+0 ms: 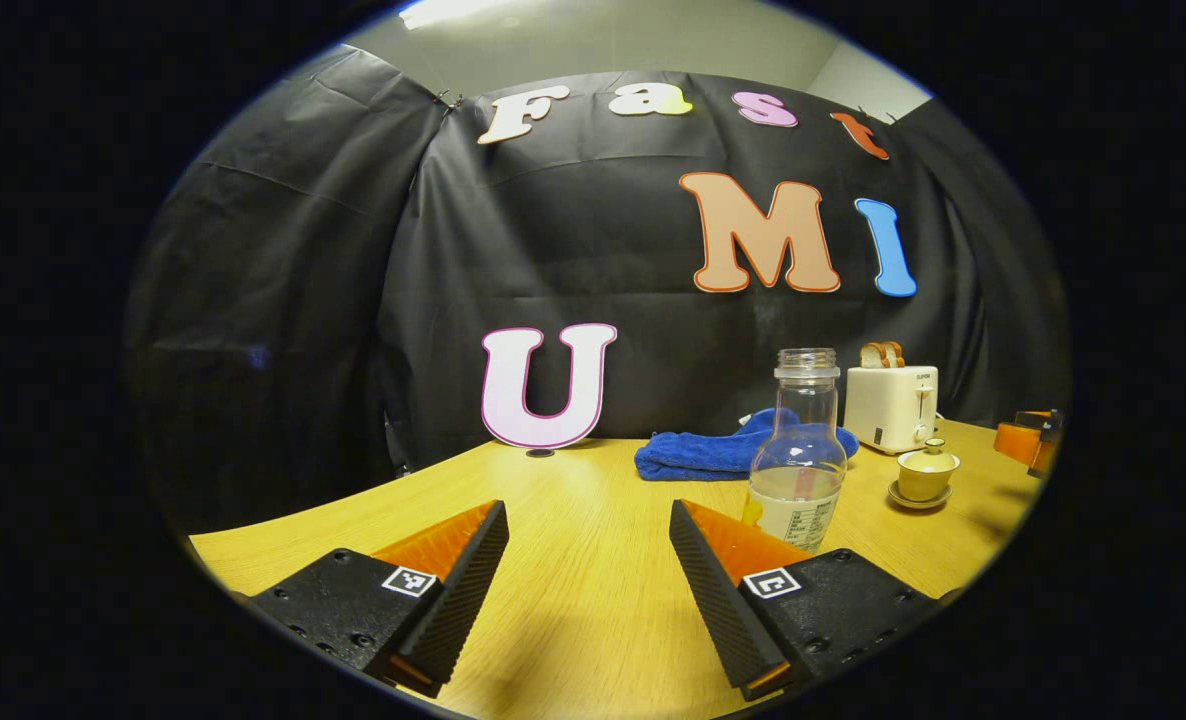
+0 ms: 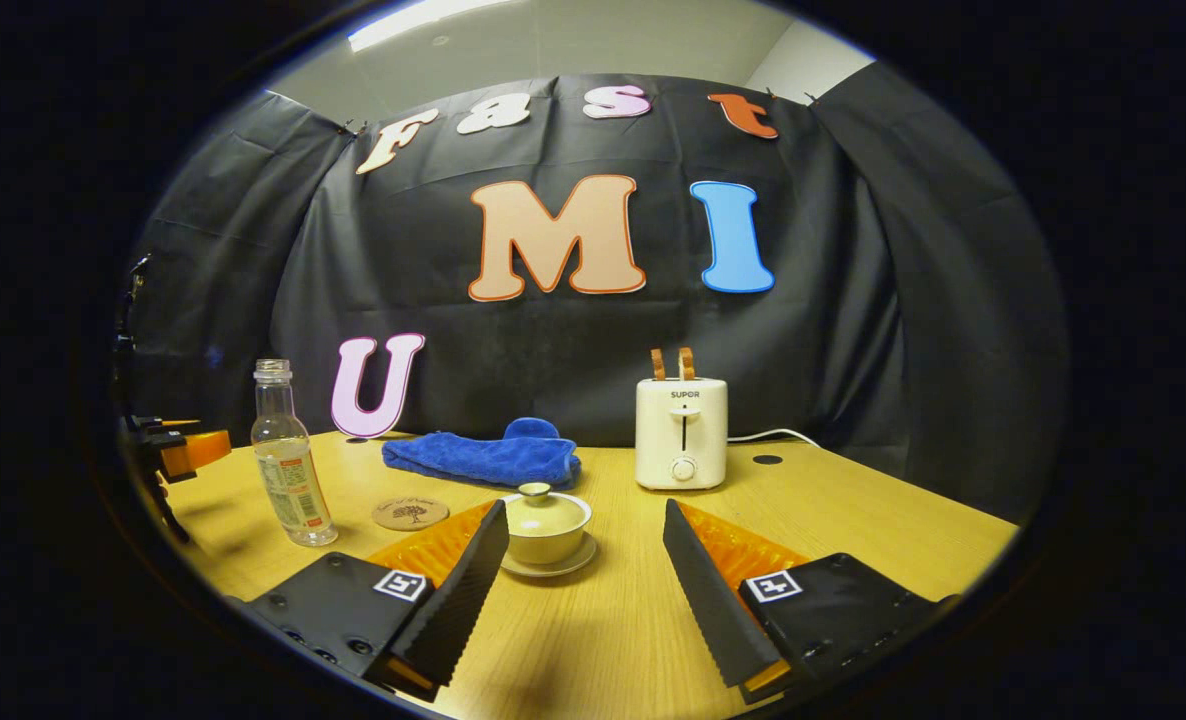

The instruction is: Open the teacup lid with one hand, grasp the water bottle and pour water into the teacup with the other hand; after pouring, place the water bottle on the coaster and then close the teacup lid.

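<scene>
Opening step, nothing grasped yet: left gripper and right gripper both fingers apart. Next: right onto teacup lid, left around water bottle.

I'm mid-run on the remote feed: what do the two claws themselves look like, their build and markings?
Both look alike. The left claw has two wedge-shaped fingers with ribbed inner faces, each on a black block with screw holes and a square black-and-white tag. The right claw has the same build and tags.
</scene>
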A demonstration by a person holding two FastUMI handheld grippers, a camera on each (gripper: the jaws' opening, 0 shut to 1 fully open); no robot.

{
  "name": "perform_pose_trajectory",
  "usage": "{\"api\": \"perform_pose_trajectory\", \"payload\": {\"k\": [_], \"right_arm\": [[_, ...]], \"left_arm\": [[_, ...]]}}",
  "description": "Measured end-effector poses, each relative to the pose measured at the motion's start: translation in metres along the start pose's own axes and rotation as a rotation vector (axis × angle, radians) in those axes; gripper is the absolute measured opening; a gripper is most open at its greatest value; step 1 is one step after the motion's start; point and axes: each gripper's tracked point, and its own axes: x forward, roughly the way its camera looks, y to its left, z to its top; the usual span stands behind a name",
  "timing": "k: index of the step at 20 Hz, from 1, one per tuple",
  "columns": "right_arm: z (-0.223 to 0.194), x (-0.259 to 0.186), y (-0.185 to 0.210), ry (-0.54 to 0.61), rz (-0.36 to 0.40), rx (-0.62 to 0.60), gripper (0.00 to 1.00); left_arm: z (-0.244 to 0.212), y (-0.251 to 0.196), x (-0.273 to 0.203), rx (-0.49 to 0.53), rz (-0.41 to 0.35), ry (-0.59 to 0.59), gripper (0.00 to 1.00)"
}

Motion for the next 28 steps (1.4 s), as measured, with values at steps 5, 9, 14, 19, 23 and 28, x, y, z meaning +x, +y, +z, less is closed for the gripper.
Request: {"api": "perform_pose_trajectory", "payload": {"k": [5, 9, 14, 19, 23, 28], "right_arm": [[-0.002, 0.020, 0.011, 0.002, 0.029, 0.001, 0.98], [-0.004, 0.041, 0.026, 0.009, 0.076, 0.004, 0.94], [-0.008, 0.063, 0.039, 0.032, 0.109, 0.006, 0.94], [-0.017, 0.079, 0.046, 0.083, 0.138, 0.000, 0.94], [-0.021, 0.089, 0.049, 0.112, 0.140, -0.003, 0.94], [-0.030, 0.106, 0.050, 0.166, 0.121, -0.010, 0.81]], "left_arm": [[0.001, 0.002, 0.001, 0.001, 0.005, 0.000, 0.95], [0.001, 0.002, 0.000, 0.001, 0.005, 0.000, 0.95], [0.000, 0.002, 0.000, 0.001, 0.005, 0.000, 0.95], [0.000, 0.002, 0.000, 0.000, 0.005, 0.000, 0.95], [0.001, 0.002, 0.001, 0.001, 0.005, 0.000, 0.95], [0.000, 0.002, 0.000, 0.001, 0.005, 0.000, 0.95]]}}
